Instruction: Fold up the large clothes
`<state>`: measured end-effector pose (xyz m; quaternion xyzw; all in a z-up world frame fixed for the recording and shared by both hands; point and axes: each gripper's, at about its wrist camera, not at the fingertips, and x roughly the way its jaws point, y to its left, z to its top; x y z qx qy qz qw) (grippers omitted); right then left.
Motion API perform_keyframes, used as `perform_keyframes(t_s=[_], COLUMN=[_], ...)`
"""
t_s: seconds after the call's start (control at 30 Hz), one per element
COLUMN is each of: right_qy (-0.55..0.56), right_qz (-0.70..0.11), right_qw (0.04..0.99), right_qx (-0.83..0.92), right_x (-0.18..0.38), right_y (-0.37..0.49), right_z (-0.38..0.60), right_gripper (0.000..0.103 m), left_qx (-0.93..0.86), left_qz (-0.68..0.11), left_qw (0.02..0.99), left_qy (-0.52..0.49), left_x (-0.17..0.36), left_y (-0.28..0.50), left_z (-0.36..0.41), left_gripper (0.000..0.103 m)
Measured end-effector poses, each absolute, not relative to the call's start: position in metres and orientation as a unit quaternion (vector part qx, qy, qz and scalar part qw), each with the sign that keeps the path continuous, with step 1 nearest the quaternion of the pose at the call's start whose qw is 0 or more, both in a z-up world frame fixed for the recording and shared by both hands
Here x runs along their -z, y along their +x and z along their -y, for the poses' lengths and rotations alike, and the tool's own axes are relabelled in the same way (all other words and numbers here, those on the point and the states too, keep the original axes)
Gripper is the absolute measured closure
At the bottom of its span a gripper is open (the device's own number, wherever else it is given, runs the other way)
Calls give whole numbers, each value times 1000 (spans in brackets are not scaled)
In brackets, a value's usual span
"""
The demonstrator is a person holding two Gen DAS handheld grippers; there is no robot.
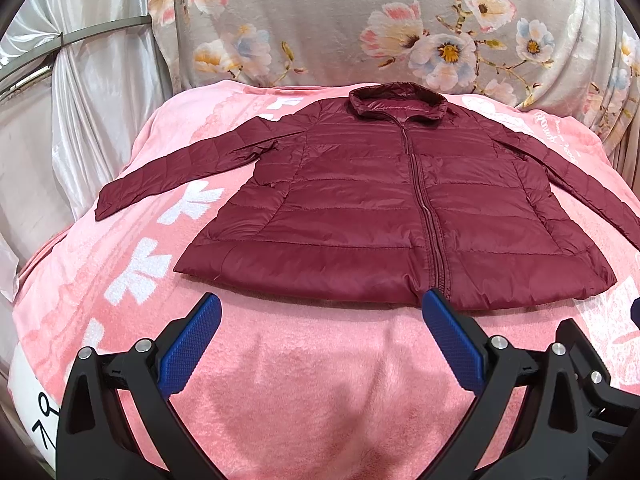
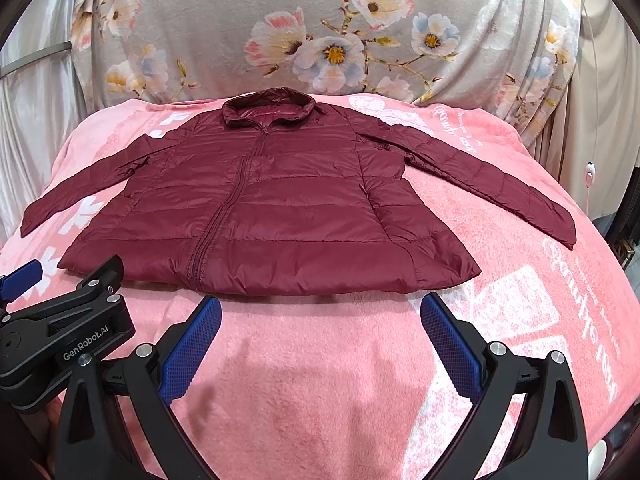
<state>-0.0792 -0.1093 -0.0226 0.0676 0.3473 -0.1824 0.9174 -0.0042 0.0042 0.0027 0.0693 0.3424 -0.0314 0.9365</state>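
Maroon quilted jacket (image 1: 396,208) lying flat, zipped, sleeves spread, on pink blanket (image 1: 320,380).
We are holding left gripper (image 1: 322,316) and right gripper (image 2: 320,316) jaws apart, empty; "GenRobot.AI" readable.

Both the left gripper (image 1: 320,320) and the right gripper (image 2: 320,320) have black plastic arms, silver screws and blue knurled pads (image 2: 192,348); white "GenRobot.AI" lettering marks one housing.

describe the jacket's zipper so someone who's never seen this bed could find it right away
Start at the pink blanket covering the bed; a maroon puffer jacket lies flat on it, sleeves spread. The zipper is the closed vertical line from collar to hem down the jacket's middle, crossing the horizontal quilting seams.
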Motion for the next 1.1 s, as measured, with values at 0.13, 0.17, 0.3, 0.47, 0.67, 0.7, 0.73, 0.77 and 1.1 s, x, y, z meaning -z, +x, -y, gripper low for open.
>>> perform_keyframes(t_s=[0.13, 0.17, 0.3, 0.47, 0.67, 0.7, 0.73, 0.77, 1.1], right_qy=[67, 67, 67, 68, 68, 68, 68, 68, 68], right_qz=[-347, -348, -348, -348, -349, -349, -348, -349, -349], right_qw=[917, 917, 917, 917, 917, 917, 917, 917, 916], right_qx=[182, 182, 182, 182, 182, 182, 182, 182, 182], right_x=[23, 23, 23, 25, 24, 24, 24, 24, 23], right_y=[-79, -78, -78, -79, -78, -78, -79, -79, -78], right_z=[109, 109, 109, 108, 108, 107, 107, 107, 107], right_gripper=[5, 5, 5, 5, 5, 5, 5, 5, 5], left_qx=[32, 32, 32, 32, 32, 32, 32, 32, 32], left_qz=[-343, -343, -343, -343, -343, -343, -343, -343, -344], left_qw=[936, 936, 936, 936, 936, 936, 936, 936, 936], left_qy=[68, 68, 68, 68, 67, 67, 67, 66, 65], left_x=[-3, -2, -2, -2, -1, -1, -1, -1, -1], left_y=[-4, -5, -4, -4, -4, -4, -4, -4, -4], left_z=[-4, -5, -4, -5, -4, -4, -4, -4, -5], left_gripper=[5, 5, 5, 5, 5, 5, 5, 5, 5])
